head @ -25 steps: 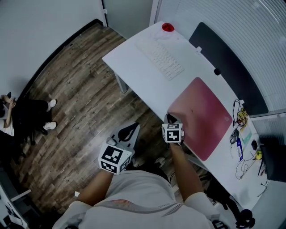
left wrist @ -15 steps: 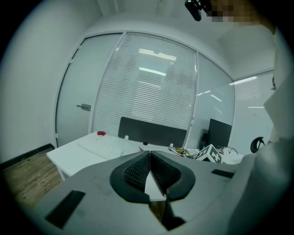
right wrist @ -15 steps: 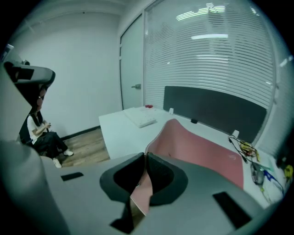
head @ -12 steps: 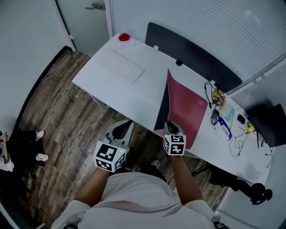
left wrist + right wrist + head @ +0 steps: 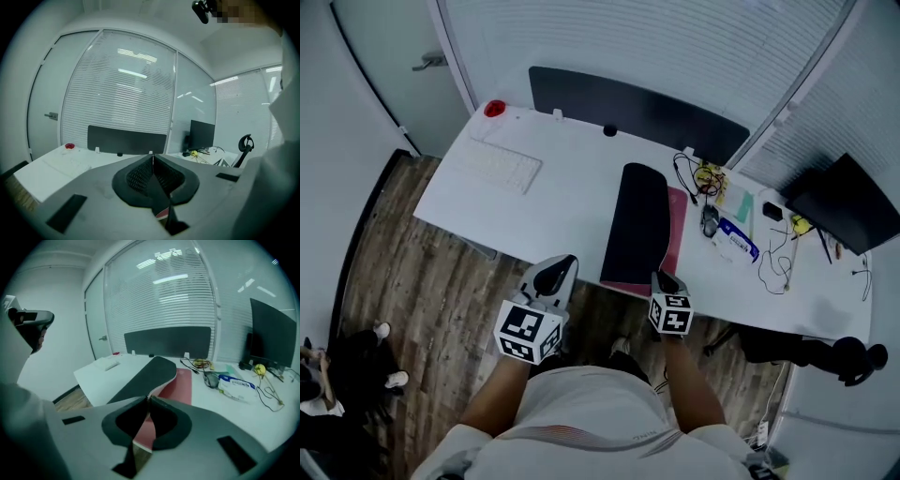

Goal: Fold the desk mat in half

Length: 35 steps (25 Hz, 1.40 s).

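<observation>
Keyboard (image 5: 499, 167) lies left of desk mat (image 5: 637, 225) on desk (image 5: 567, 202)

White desk (image 5: 572, 187) on wood floor (image 5: 384, 262) (slatted blinds (image 5: 628, 47) behind).

White short-slv tee (image 5: 572, 412) — b/w marker cubes (image 5: 528, 333).

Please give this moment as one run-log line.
right gripper: shut on desk mat | mat: folded over, black underside up | left gripper: shut, empty
</observation>
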{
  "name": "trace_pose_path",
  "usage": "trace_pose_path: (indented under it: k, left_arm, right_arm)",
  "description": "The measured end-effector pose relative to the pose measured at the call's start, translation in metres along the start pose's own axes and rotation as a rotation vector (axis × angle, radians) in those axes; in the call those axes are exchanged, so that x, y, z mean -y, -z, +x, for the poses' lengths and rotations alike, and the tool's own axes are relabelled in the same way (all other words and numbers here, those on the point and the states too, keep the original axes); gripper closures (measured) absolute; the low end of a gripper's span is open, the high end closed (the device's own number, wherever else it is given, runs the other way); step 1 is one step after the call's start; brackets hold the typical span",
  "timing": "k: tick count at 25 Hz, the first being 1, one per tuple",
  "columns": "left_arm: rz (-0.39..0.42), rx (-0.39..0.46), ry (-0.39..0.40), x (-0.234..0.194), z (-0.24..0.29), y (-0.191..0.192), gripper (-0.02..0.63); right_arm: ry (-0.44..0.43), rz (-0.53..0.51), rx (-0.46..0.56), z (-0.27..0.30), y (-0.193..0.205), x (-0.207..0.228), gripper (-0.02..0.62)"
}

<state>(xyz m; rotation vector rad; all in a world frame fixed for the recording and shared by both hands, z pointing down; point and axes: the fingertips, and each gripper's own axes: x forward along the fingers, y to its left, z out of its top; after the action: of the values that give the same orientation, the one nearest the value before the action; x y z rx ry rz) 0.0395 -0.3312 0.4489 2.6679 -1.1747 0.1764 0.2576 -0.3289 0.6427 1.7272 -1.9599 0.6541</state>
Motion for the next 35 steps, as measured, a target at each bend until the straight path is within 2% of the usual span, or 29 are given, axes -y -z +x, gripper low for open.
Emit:
trace_pose_path:
  k: [7,10,13,14,17,22,26,31,35]
  left_arm:
    - [0.011,-0.009,0.024,0.024,0.013,-0.001,0.591]
    - [0.009,-0.013,0.018,0.028,0.014,0.001,0.591]
    - [0.010,-0.012,0.018,0.031,0.015,0.002,0.591]
    - [0.011,-0.011,0.018,0.032,0.014,0.001,0.591]
    - [0.012,-0.004,0.016,0.032,0.013,-0.002,0.591]
    - [0.024,0.025,0.002,0.029,0.007,-0.011,0.591]
    - [0.036,0.060,-0.017,0.021,-0.003,-0.026,0.591]
    - [0.045,0.100,-0.049,0.006,-0.018,-0.043,0.591]
    - [0.043,0.114,-0.064,-0.004,-0.025,-0.047,0.591]
  right_arm:
    - [0.090,0.114,-0.136,0.005,0.079,0.065,0.517]
    - [0.042,0.123,-0.140,0.004,0.087,0.067,0.495]
    - [0.028,0.087,-0.110,0.000,0.080,0.065,0.436]
    - [0.037,0.074,-0.092,-0.003,0.073,0.065,0.421]
    - [0.040,0.023,0.005,-0.020,0.032,0.058,0.427]
    - [-0.024,-0.050,0.243,-0.061,-0.070,0.026,0.506]
    - [-0.066,-0.093,0.381,-0.098,-0.134,-0.004,0.543]
    - [-0.106,-0.128,0.485,-0.136,-0.179,-0.033,0.544]
    - [-0.104,-0.140,0.515,-0.145,-0.191,-0.041,0.543]
